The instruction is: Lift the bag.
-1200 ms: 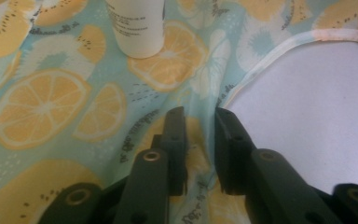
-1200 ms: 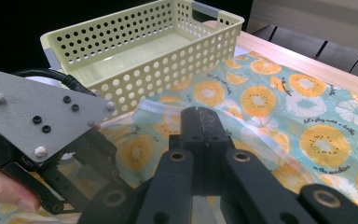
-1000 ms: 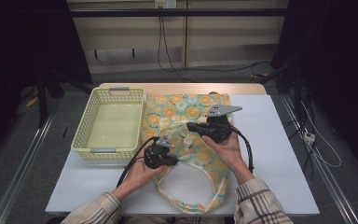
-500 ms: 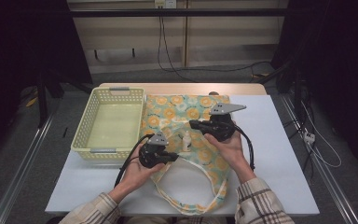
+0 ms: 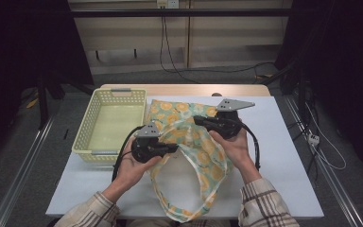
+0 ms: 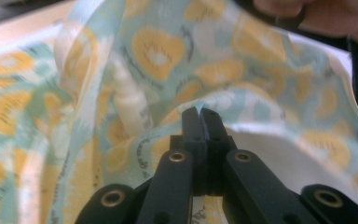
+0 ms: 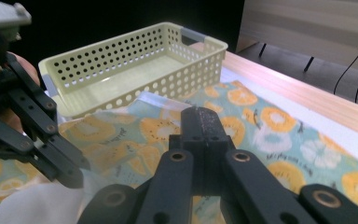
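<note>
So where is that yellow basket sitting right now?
In the high view the yellow basket sits on the white table's left side, beside the orange-patterned cloth bag, just beyond the left gripper.

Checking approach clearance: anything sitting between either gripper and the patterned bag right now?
Nothing visible. The left gripper is already shut on the bag, pinching its upper edge. The right gripper is shut on the bag's fabric too, on its far side. The basket sits off to the left, apart from both.
</note>
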`<state>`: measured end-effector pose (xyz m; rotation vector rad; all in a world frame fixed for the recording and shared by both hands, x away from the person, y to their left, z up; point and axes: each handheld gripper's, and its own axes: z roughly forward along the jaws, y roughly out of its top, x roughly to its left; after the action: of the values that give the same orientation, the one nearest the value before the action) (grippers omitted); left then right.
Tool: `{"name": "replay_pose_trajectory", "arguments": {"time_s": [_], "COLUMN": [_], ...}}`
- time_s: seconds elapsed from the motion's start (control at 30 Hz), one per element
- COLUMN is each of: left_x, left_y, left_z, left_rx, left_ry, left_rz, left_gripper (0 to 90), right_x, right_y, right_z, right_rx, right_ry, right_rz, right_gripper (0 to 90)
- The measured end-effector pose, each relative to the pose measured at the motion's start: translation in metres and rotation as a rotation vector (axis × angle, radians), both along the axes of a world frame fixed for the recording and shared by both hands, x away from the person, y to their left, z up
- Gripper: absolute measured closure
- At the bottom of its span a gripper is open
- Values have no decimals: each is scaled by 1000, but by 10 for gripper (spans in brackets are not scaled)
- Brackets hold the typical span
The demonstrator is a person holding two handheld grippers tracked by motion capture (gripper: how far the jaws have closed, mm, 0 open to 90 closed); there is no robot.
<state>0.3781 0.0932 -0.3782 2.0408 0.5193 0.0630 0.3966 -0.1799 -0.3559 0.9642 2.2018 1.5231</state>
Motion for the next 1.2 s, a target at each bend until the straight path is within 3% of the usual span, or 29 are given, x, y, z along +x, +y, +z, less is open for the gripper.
{"name": "replay_pose_trajectory", "arguments": {"time_s": [0.33,0.77,1.2], "left_x": [7,16,14], "left_y": [8,14,17], "left_z": [35,93,135], "left_rx": [-96,-209,-252], "left_ry": [-42,-136,-215], "left_rz": [27,57,56], "left_gripper": [900,900,900], "right_x": [9,23,33], "right_y": [0,-7,-24], "right_z": [16,64,103], "right_rx": [18,53,84], "right_ry": [-25,-109,-169], "right_rz": [-10,-49,-110], "right_gripper": [900,900,900]}}
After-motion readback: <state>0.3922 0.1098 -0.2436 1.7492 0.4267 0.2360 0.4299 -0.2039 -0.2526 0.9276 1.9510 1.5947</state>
